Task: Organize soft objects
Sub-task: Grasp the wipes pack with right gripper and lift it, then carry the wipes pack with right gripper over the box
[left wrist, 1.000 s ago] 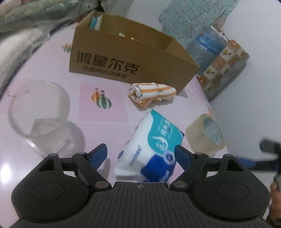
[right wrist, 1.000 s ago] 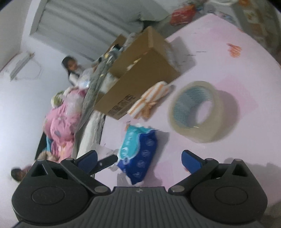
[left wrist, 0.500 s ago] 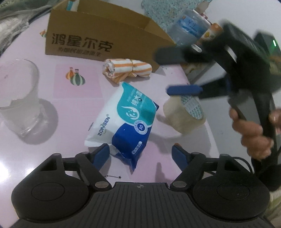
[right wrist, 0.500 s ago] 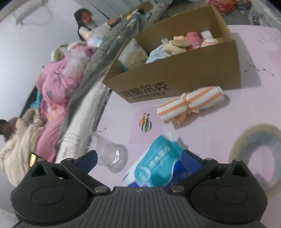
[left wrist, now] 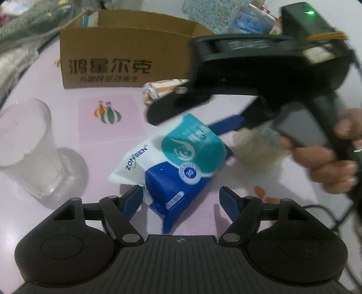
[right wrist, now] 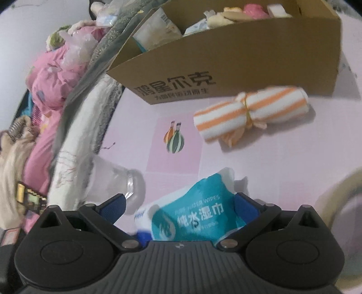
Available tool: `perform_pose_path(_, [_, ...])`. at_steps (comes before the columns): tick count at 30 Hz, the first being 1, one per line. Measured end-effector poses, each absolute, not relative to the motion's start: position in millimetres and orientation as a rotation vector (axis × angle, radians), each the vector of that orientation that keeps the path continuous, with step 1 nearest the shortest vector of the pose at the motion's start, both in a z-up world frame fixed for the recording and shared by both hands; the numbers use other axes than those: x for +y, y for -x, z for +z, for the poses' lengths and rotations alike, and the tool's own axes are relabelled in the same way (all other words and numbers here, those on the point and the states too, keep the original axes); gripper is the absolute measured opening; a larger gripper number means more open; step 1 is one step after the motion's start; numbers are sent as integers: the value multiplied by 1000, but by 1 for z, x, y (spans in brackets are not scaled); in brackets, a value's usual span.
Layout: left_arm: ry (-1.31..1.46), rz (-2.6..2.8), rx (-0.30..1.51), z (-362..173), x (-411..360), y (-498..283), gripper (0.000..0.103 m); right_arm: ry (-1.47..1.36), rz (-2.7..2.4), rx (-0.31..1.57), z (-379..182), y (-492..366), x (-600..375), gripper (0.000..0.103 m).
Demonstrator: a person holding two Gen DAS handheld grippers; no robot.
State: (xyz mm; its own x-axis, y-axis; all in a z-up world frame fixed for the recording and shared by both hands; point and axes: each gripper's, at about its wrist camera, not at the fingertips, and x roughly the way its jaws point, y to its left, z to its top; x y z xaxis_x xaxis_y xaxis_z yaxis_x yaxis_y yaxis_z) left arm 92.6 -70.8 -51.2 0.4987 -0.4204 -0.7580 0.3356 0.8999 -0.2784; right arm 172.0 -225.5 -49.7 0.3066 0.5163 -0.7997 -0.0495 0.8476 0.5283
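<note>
- Pink patterned tabletop (left wrist: 67,126): cardboard box (left wrist: 117,65), plastic cup (left wrist: 29,147), wet-wipes pack (left wrist: 178,162).
- My left gripper (left wrist: 181,199) closing, pads not gripping pack; right gripper (right wrist: 178,205) unclenched astride it.

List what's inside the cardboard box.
In the cardboard box: a clear plastic packet, cream and pink soft items, a white block. The front wall hides anything lower.
</note>
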Motion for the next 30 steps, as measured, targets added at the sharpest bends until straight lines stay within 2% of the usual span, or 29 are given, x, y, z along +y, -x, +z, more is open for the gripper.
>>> perform_pose_path(2, [62,-443,928,-51,-74,-92,74,-490,399,1215,-51,-165,-234,84])
perform_pose_path(4, [31,-433,924,-52,-78,-92,74,-492,377,1201,-52,-159,-240,73])
perform_pose_path(5, [13,-426,923,-52,-80,-92,74,-482,360,1197,-53,-158,-241,64])
perform_pose_path(7, [-21,-405,917,-55,-85,-93,75,-465,344,1205,-59,-156,-241,56])
perform_pose_path(18, [-45,-369,921,-50,-96,-89,76,-500,382,1161,-59,-142,-241,49])
perform_pose_path(30, [-59,-354,859,-12,-99,-52,76,-494,418,1045,-20,-95,-237,48])
